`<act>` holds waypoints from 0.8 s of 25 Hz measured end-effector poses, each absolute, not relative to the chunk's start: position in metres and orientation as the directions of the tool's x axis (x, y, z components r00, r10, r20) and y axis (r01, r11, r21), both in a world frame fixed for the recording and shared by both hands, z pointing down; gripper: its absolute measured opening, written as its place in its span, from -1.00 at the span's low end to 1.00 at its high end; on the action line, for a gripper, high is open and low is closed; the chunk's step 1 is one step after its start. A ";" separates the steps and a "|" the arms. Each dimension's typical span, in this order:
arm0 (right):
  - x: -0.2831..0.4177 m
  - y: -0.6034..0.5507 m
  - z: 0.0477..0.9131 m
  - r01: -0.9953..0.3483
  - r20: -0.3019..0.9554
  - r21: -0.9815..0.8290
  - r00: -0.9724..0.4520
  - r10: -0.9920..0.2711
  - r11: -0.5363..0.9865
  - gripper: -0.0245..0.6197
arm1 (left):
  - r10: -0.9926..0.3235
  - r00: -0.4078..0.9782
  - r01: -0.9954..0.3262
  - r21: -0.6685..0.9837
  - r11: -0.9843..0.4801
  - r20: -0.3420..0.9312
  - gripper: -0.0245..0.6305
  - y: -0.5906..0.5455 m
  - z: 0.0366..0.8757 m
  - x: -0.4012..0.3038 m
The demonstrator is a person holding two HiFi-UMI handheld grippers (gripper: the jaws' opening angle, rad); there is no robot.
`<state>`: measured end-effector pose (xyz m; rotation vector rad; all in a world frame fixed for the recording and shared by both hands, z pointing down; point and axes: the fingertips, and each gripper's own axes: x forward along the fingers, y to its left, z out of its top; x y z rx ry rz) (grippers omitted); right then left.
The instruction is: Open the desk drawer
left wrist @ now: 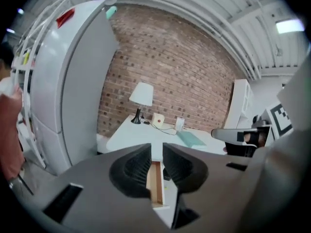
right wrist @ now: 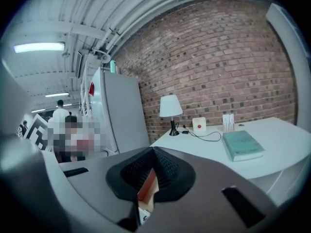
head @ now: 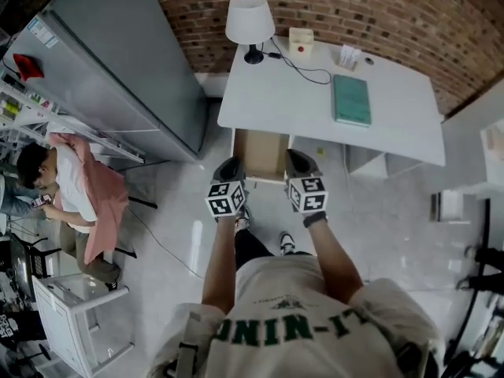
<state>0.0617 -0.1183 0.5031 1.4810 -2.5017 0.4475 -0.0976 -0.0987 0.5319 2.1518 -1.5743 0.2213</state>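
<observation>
Left hand-held gripper [left wrist: 156, 152] ajar, right hand-held gripper [right wrist: 152, 152] closed, both empty; drawer [head: 260, 154] partly hidden.

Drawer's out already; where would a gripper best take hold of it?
The drawer is best pinched on its front wall, over the top rim, coming from above on the person's side. It stands pulled out from under the desk, open-topped, so that thin wall is nearest.

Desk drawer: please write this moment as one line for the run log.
desk drawer: pulled out | left claw: slightly apart, empty | right claw: closed, empty
</observation>
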 end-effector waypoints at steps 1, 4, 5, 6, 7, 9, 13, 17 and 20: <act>0.064 -0.117 0.491 -0.876 0.300 -0.153 -0.482 -0.823 0.457 -0.94 | -0.870 0.322 -0.940 0.236 -0.247 0.374 -0.71 -0.098 0.516 -0.096; 0.071 -0.115 0.458 -0.870 0.249 -0.143 -0.493 -0.834 0.472 -0.94 | -0.901 0.300 -0.952 0.155 -0.263 0.313 -0.78 -0.096 0.470 -0.086; 0.073 -0.115 0.447 -0.869 0.236 -0.138 -0.495 -0.836 0.475 -0.94 | -0.909 0.298 -0.953 0.138 -0.268 0.292 -0.79 -0.094 0.457 -0.082; 0.074 -0.114 0.437 -0.867 0.221 -0.135 -0.498 -0.839 0.479 -0.94 | -0.915 0.300 -0.953 0.126 -0.275 0.269 -0.81 -0.093 0.444 -0.079; 0.074 -0.113 0.428 -0.864 0.203 -0.133 -0.502 -0.840 0.485 -0.94 | -0.921 0.303 -0.952 0.119 -0.282 0.245 -0.82 -0.092 0.432 -0.075; 0.076 -0.112 0.411 -0.859 0.168 -0.125 -0.512 -0.843 0.497 -0.94 | -0.931 0.306 -0.951 0.105 -0.290 0.202 -0.84 -0.089 0.409 -0.068; 0.086 -0.109 0.388 -0.865 0.123 -0.103 -0.502 -0.856 0.492 -0.94 | -0.945 0.291 -0.957 0.066 -0.284 0.149 -0.90 -0.084 0.377 -0.059; 0.099 -0.111 0.381 -0.884 0.119 -0.069 -0.467 -0.876 0.462 -0.94 | -0.953 0.270 -0.962 0.011 -0.271 0.138 -0.92 -0.082 0.366 -0.058; 0.107 -0.111 0.383 -0.893 0.130 -0.068 -0.450 -0.883 0.445 -0.94 | -0.955 0.265 -0.964 0.008 -0.267 0.136 -0.92 -0.079 0.365 -0.059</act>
